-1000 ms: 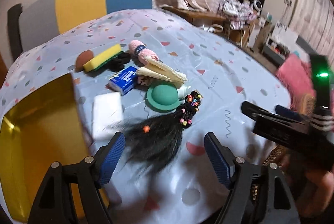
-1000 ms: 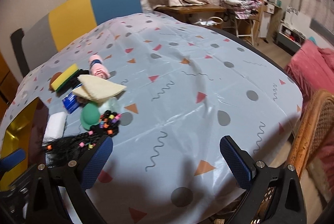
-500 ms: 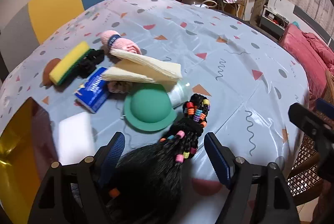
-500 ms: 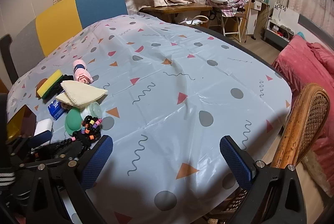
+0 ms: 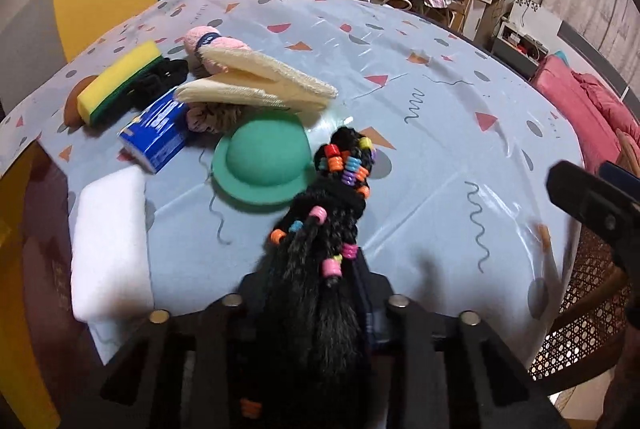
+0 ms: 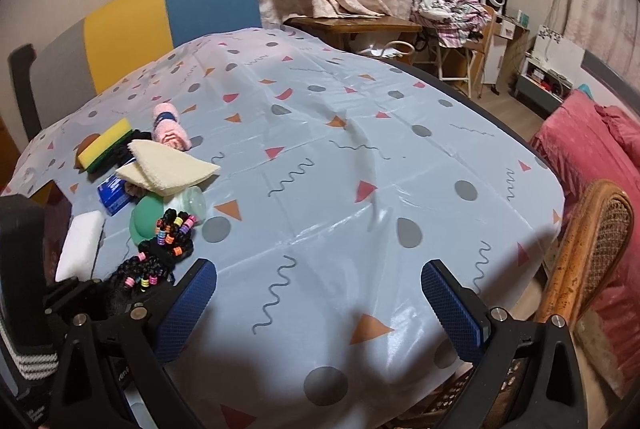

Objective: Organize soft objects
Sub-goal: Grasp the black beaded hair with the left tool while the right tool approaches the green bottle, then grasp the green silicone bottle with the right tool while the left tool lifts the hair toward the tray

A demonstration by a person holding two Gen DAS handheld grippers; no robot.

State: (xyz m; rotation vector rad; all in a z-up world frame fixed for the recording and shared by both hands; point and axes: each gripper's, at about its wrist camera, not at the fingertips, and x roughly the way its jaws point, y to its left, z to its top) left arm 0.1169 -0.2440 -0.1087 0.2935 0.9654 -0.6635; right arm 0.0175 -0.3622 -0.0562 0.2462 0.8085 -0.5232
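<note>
A black braided hairpiece (image 5: 344, 165) with coloured beads lies on the patterned tablecloth (image 5: 440, 133). Its loose end runs between the fingers of my left gripper (image 5: 316, 285), whose jaws are closing and pinch the strands. In the right wrist view the hairpiece (image 6: 172, 233) trails into that gripper at the lower left. Beyond it sit a green hat-shaped sponge (image 5: 262, 159), folded cream cloths (image 5: 256, 85), a pink rolled towel (image 5: 200, 41), a yellow-green sponge (image 5: 118, 81) and a white foam block (image 5: 110, 241). My right gripper (image 6: 320, 293) hovers open over bare cloth, holding nothing.
A blue tissue pack (image 5: 158, 131) and a black scrunchie (image 5: 160, 77) lie among the pile. A yellow bin (image 5: 16, 269) stands at the table's left edge. A rattan chair (image 6: 592, 241) stands at the right edge, and a yellow-and-blue chair (image 6: 168, 13) at the far side.
My left gripper dropped lower over the hairpiece and its jaws went from wide apart to pinched on the loose black strands. The right gripper stayed where it was, open.
</note>
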